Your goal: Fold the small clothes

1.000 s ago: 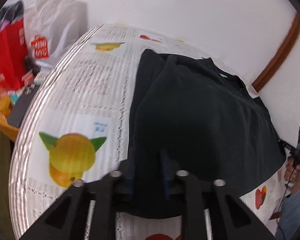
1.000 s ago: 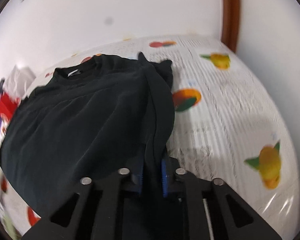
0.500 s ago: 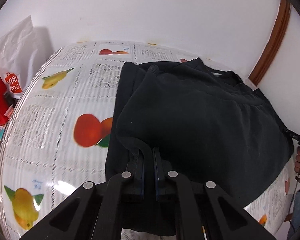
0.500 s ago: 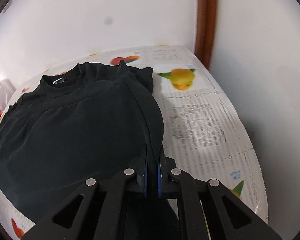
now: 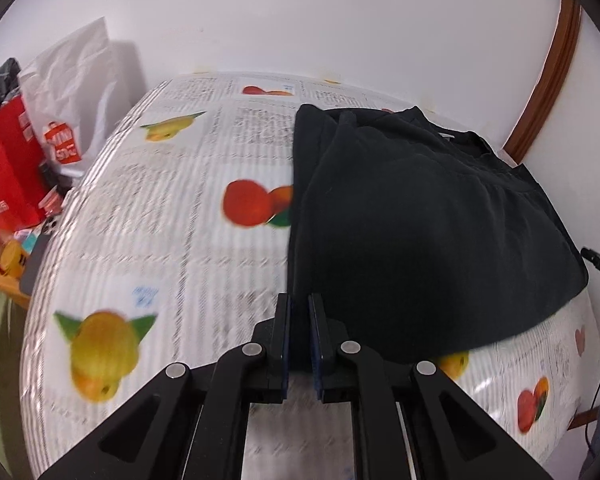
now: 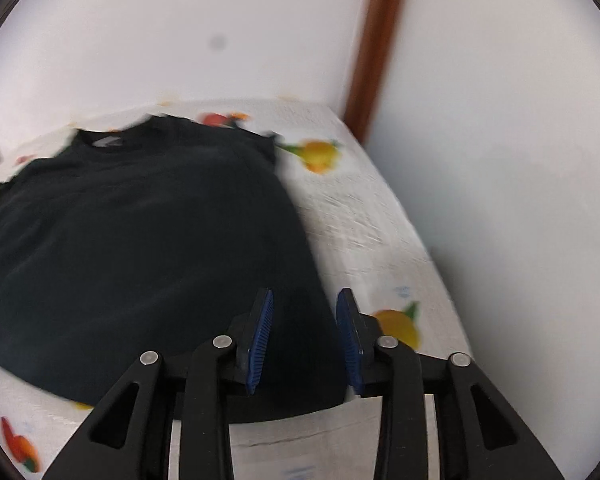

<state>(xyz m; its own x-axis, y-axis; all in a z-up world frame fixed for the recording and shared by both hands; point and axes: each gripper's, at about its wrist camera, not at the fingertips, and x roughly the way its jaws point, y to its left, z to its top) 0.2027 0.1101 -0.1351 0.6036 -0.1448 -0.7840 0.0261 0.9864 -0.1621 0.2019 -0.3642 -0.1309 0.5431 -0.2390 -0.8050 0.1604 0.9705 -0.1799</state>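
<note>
Right gripper (image 6: pixel 304 336), jaws spread with blue pads (image 6: pixel 260 340) apart, hovers at the near edge of the black garment (image 6: pixel 140 248), gripping nothing. Left gripper (image 5: pixel 299 332), jaws parted by a narrow gap, sits at the garment's near left corner (image 5: pixel 420 232); whether cloth lies between them cannot be told. The garment lies on the fruit-print tablecloth (image 5: pixel 160 208), blurred; beyond, a white bag (image 5: pixel 76 92) and red bag (image 5: pixel 8 160), cut off.
</note>
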